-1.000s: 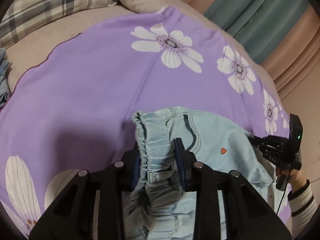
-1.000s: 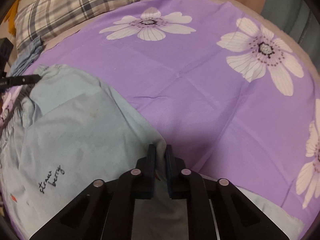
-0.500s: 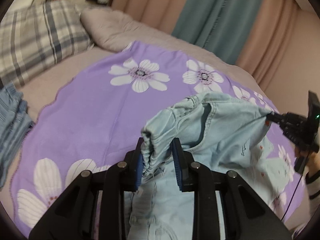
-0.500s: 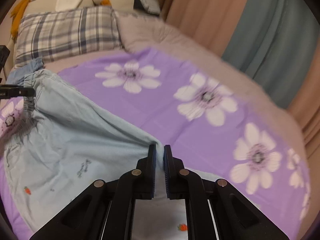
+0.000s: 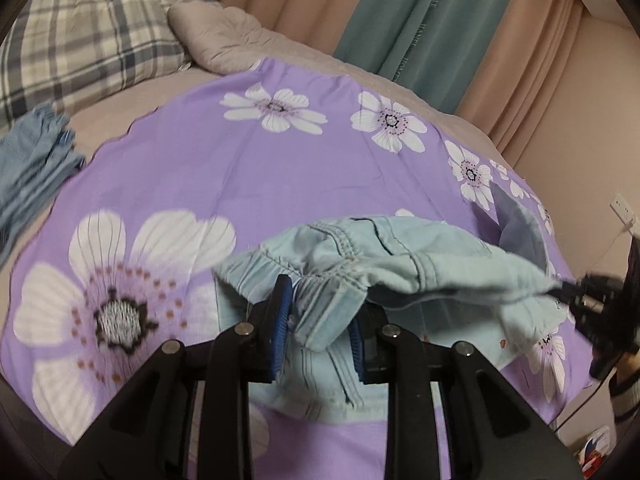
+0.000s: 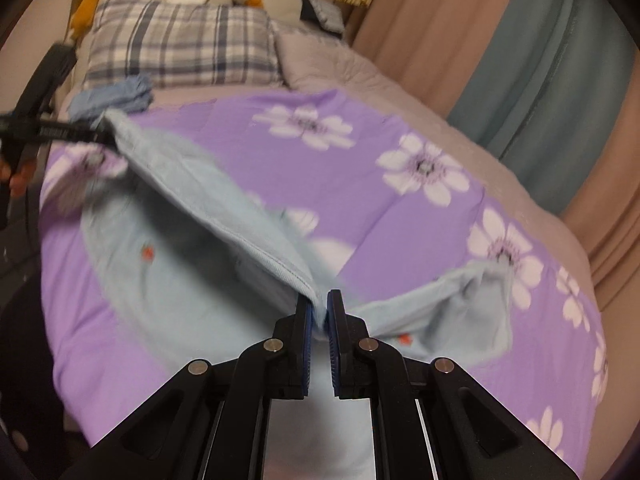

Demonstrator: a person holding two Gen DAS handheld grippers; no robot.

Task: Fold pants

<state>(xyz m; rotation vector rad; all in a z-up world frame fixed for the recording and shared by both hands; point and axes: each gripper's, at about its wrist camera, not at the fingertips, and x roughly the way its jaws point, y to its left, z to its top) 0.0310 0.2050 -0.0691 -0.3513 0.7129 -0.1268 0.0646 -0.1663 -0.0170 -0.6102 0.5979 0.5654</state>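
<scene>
The light blue pants [image 5: 400, 256] hang stretched between both grippers above the purple flowered sheet [image 5: 248, 168]. My left gripper [image 5: 320, 304] is shut on the gathered elastic waistband. My right gripper [image 6: 319, 307] is shut on a hem edge of the pants [image 6: 192, 200], with cloth draping down on both sides. The right gripper also shows at the right edge of the left wrist view [image 5: 588, 304], and the left gripper at the left edge of the right wrist view [image 6: 60, 132].
A plaid pillow [image 5: 80, 48] and a beige pillow [image 5: 224, 40] lie at the head of the bed. A stack of folded blue garments [image 5: 32, 160] sits left of the sheet. Curtains [image 5: 420, 20] hang behind the bed.
Both grippers have lifted the pants off the sheet and raised them higher, pulling the waistband taut between them. The views have tilted up toward the curtains.
</scene>
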